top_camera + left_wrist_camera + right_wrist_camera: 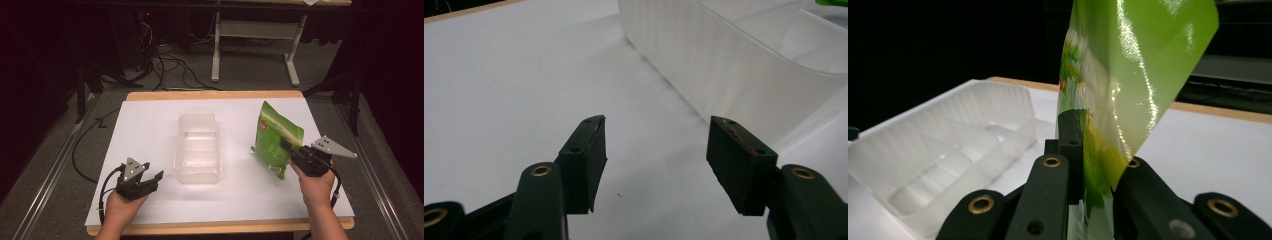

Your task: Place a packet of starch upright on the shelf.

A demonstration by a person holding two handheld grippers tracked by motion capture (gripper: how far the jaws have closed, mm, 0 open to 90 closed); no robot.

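Right tool (289, 148) clamped on the green pouch (275, 140) — it's held upright above the bench (150, 125), right of the clear tray (198, 148). Left tool (150, 179) gapes wide, nothing between its jaws.

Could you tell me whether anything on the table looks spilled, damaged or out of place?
Nothing stands out. The clear plastic tray sits flat and empty mid-table, the green bag is held upright and intact in the right gripper, and the left gripper rests open beside the tray.
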